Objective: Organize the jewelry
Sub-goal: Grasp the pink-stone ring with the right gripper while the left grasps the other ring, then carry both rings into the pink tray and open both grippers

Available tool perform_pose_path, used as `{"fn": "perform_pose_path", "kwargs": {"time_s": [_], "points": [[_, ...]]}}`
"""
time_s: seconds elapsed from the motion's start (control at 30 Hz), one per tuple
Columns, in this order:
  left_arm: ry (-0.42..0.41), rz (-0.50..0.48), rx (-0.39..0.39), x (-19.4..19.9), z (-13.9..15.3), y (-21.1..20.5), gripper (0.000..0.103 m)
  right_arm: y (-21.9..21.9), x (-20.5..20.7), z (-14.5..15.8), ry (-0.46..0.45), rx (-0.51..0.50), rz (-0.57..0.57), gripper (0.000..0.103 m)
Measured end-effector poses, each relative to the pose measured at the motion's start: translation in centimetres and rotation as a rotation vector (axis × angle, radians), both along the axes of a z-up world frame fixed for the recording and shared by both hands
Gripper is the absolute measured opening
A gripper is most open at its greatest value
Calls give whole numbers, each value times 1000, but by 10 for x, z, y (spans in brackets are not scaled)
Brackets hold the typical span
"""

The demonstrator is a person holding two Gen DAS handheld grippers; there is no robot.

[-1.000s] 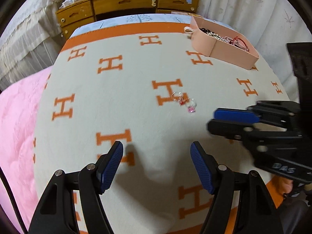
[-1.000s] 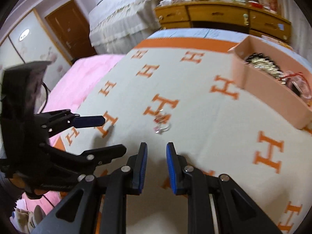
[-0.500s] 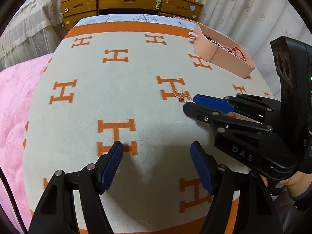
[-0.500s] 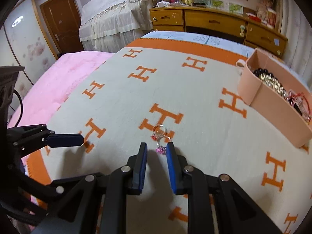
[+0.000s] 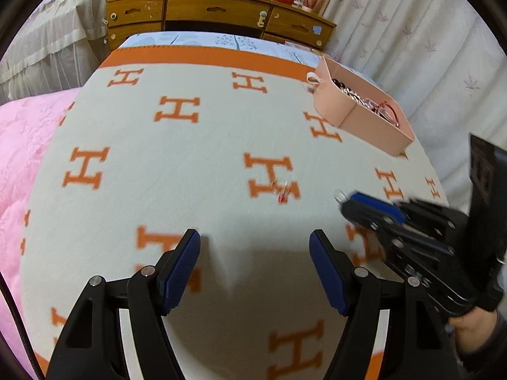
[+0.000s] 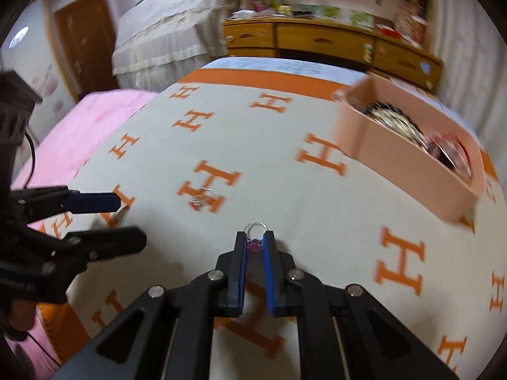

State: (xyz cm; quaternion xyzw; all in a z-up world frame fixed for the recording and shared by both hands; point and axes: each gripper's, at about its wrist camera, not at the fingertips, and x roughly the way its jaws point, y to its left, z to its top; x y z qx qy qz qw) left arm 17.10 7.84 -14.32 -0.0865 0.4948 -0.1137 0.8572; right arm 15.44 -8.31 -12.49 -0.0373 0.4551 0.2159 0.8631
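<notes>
My right gripper [image 6: 255, 237] is shut on a silver ring with a pink stone [image 6: 255, 228], held above the blanket; it also shows in the left wrist view [image 5: 343, 201]. A second ring with a red stone [image 5: 283, 190] lies on an orange H in the middle of the blanket, also seen in the right wrist view [image 6: 201, 199]. A pink jewelry box [image 5: 358, 117] with bracelets and necklaces stands at the far right [image 6: 408, 171]. My left gripper [image 5: 255, 259] is open and empty, low over the near part of the blanket.
The cream blanket with orange H marks [image 5: 177, 164] covers the bed. A pink quilt [image 5: 19, 145] lies at the left. A wooden dresser [image 5: 218, 12] stands behind the bed, white curtains [image 5: 412, 41] at the right.
My right gripper closed on the pink-stone ring and lifted it away to the right. The red-stone ring stays on the blanket. The left gripper stayed open.
</notes>
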Motion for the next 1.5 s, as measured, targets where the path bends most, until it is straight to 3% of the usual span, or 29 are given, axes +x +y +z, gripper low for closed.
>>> {"fn": "perform_pose_path", "kwargs": {"time_s": [0.27, 0.77, 0.9, 1.17, 1.33, 1.5], "points": [[-37, -48, 130, 24, -4, -50, 41, -31, 0, -1, 42, 87, -55, 10], [-87, -31, 214, 26, -6, -63, 14, -48, -3, -7, 56, 191, -43, 10], [-107, -48, 228, 21, -7, -68, 13, -50, -4, -7, 57, 205, -42, 10], [-114, -90, 180, 9, 4, -79, 13, -59, -8, -3, 46, 219, -47, 10], [-165, -146, 168, 8, 36, -100, 13, -71, -8, 16, -5, 226, -63, 10], [-231, -185, 181, 30, 75, -125, 13, -90, 5, 61, -117, 242, -96, 10]]}}
